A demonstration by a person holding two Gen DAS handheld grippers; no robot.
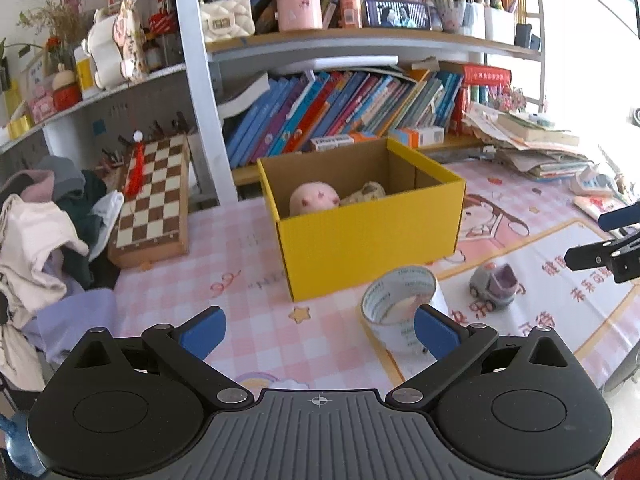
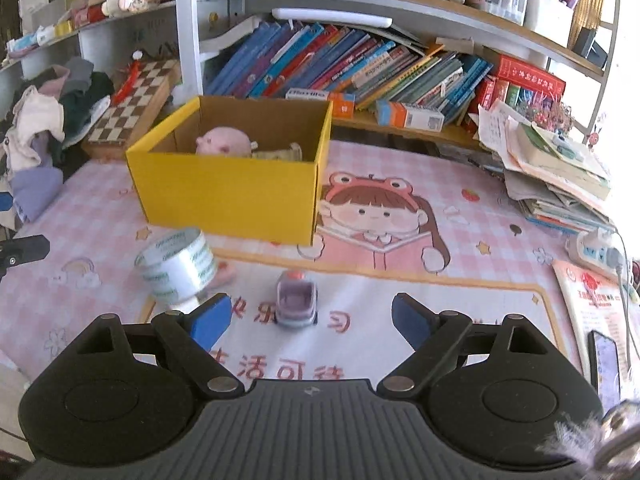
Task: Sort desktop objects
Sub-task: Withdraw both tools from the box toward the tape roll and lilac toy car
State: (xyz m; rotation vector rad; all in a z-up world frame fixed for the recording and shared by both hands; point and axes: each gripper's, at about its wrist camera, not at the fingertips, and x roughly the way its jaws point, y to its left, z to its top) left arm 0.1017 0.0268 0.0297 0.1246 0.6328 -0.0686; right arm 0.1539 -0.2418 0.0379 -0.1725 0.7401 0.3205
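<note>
Both grippers hang wide-jawed and empty over the pink mat — left gripper (image 1: 320, 332), right gripper (image 2: 312, 316). Just before the yellow box (image 2: 228, 196) lie a tape roll (image 2: 176, 266) and, beside it, a toy car (image 2: 296, 300) — neither touched.

L gripper (image 1: 320, 330): jaws wide apart, blue pads facing each other, nothing between them, tilted down twd the desk. R gripper (image 2: 311, 318): also spread wide, nothing clamped, angled down a bit steeper. In the left wrist view the R gripper's tips show at the far right edge; in the right wrist view a black L fingertip shows at the left edge.
</note>
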